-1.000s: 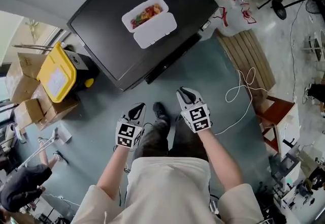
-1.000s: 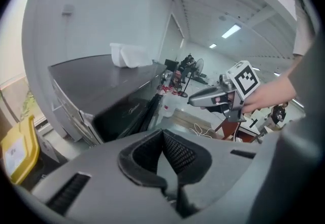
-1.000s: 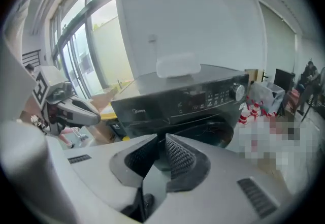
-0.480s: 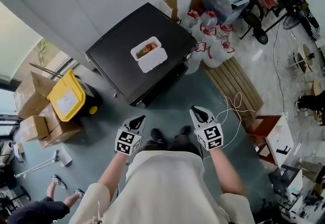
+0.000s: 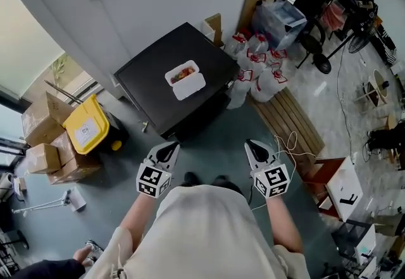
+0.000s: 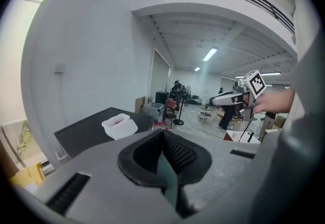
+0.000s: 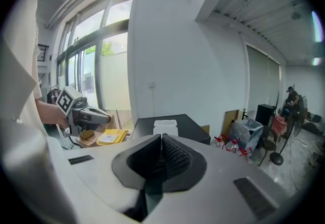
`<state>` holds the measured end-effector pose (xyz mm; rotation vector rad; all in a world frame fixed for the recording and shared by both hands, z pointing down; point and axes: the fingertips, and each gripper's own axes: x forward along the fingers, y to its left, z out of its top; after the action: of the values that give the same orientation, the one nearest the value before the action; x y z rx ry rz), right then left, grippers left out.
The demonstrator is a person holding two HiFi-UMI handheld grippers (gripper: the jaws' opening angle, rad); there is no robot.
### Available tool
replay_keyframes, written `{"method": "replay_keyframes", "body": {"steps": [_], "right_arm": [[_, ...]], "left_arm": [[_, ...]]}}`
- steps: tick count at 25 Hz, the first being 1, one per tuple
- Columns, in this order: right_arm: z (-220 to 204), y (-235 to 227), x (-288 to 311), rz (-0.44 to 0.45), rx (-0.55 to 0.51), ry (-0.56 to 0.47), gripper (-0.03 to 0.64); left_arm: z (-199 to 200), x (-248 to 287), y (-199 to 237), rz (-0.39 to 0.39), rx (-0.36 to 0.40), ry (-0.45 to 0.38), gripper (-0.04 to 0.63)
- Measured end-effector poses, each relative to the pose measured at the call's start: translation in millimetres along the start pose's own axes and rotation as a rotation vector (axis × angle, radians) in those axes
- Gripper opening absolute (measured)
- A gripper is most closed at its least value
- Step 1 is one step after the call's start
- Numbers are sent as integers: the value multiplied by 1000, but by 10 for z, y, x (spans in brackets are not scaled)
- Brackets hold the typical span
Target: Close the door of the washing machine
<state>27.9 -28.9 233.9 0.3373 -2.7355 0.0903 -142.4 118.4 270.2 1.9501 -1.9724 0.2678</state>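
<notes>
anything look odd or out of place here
An open white takeaway box of colourful food sits on the flat black appliance top, an odd place for a meal. Nothing looks spilled or broken.

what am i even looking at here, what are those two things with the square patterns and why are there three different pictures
There is no robot here: a person holds a hand tool in each hand. The left gripper and the right gripper are two-jaw claws, and the patterned cubes are part of them. The head view comes from a camera on the person's head, looking down at their arms and the floor. The other two pictures come from cameras riding on each gripper, looking along its jaws. Both pairs of jaws are together with nothing between them; the right one's have just been closing. Ahead stands a black box-shaped machine. On its top lies an open white food box with colourful food inside. Neither gripper touches either.
</notes>
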Motion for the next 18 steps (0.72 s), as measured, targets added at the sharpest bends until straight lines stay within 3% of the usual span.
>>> {"method": "replay_keyframes", "body": {"steps": [9,18], "right_arm": [[457,-318,-273,21,9,-84,35],[515,-466,-293,44,3,-106,32]], "left_arm": [[499,-105,-55,98,-4,-72,9],[575,-90,-49,162,-25,-89,9]]}}
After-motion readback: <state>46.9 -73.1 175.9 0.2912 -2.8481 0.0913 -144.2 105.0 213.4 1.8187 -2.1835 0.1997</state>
